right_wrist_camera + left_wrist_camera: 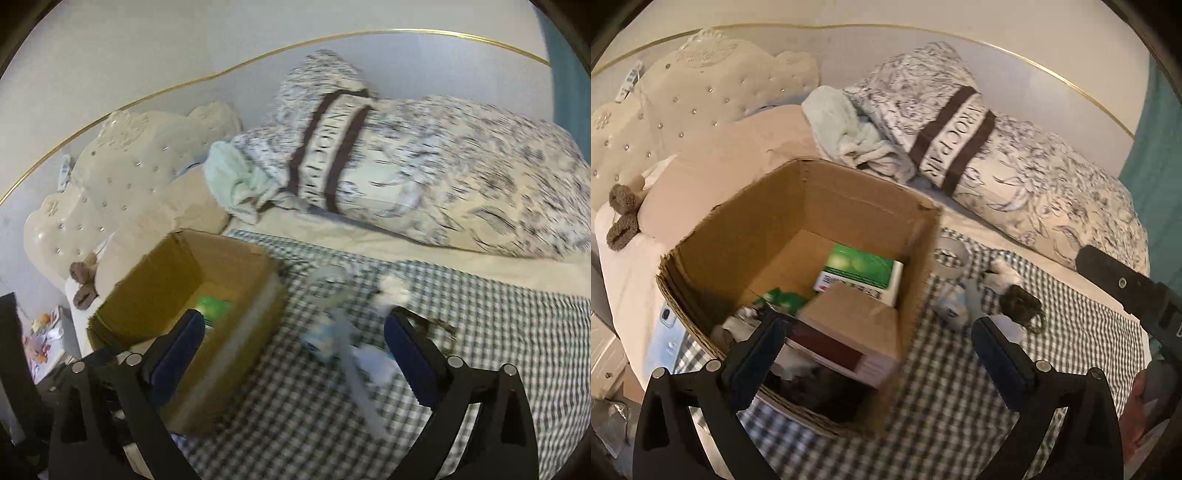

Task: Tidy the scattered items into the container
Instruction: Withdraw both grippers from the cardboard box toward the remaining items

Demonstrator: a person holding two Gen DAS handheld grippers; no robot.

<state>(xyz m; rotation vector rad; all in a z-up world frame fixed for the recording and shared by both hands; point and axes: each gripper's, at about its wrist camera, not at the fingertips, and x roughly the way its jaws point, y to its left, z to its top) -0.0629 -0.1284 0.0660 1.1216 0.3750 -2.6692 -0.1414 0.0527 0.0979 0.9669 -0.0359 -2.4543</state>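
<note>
Left wrist view: the left gripper [877,339] stands with its jaws wide apart and nothing between the pads. Directly ahead of it, with its left finger over the near rim, sits the cardboard box [916,266], an open-topped brown carton with corrugated edges, resting on a checked cloth [960,406]. Inside the carton, just beyond the left finger, lie a plain brown carton with a dark red side [857,332], a green-and-white packet [864,275] whose print is too blurred to read, and some green and dark oddments. To the right of the carton, ahead of the right finger, lie a roll of clear tape [951,256], a small white-and-blue bottle [951,308], a white scrap [1004,275] and a dark crumpled item [1021,308]. Far ahead, a floral pillow [1052,192] bears a band reading "EROCPAIR", only partly legible. The right gripper [1126,288] enters at the right edge. Right wrist view: the right gripper [293,347] likewise has its jaws spread, empty. The cardboard box [236,343] lies ahead and to the left, partly behind the left finger, with a green packet [214,306] visible within. Between the fingers, on the checked cloth [498,332], lies the blurred white-and-blue bottle [325,336]; a white scrap [395,291] sits just beyond the right finger. Lettering on the pillow [461,184] is smeared and unreadable.
</note>
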